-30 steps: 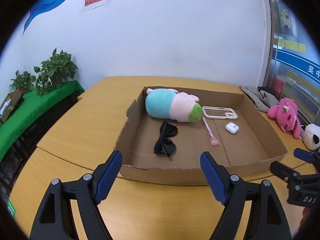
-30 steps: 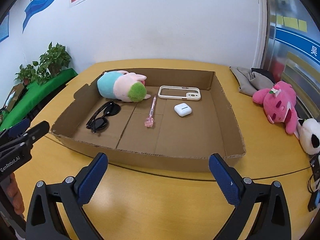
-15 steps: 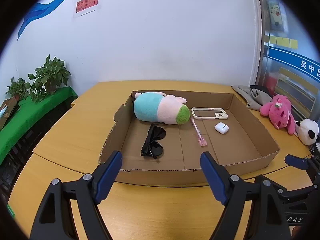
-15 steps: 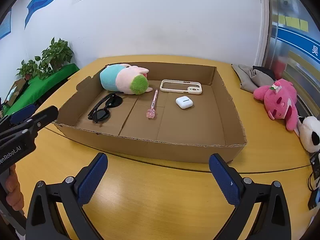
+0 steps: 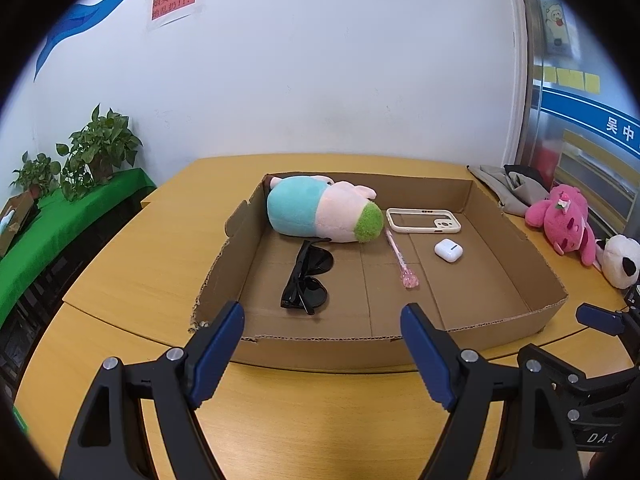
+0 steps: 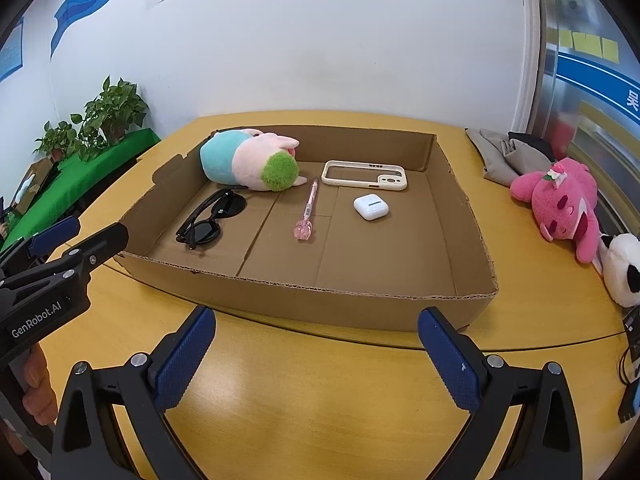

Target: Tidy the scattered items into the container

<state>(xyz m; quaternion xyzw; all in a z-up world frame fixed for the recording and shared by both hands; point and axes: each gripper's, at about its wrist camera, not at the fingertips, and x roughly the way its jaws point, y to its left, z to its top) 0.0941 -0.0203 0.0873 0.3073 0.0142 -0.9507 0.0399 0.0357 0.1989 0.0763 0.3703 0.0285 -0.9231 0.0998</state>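
Wooden bench [image 6: 320,400] carries a cardboard box [image 6: 360,304]; sunglasses [image 6: 212,218], pen [image 6: 308,210], probably an earbud case [image 6: 371,207] lie inside. Left gripper [image 5: 322,334] and right gripper [image 6: 316,354] both gape empty before it.

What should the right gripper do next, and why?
Probably swing the right gripper, open and empty, right toward the pink plush bear. It and the panda plush lie on the table outside the cardboard box.
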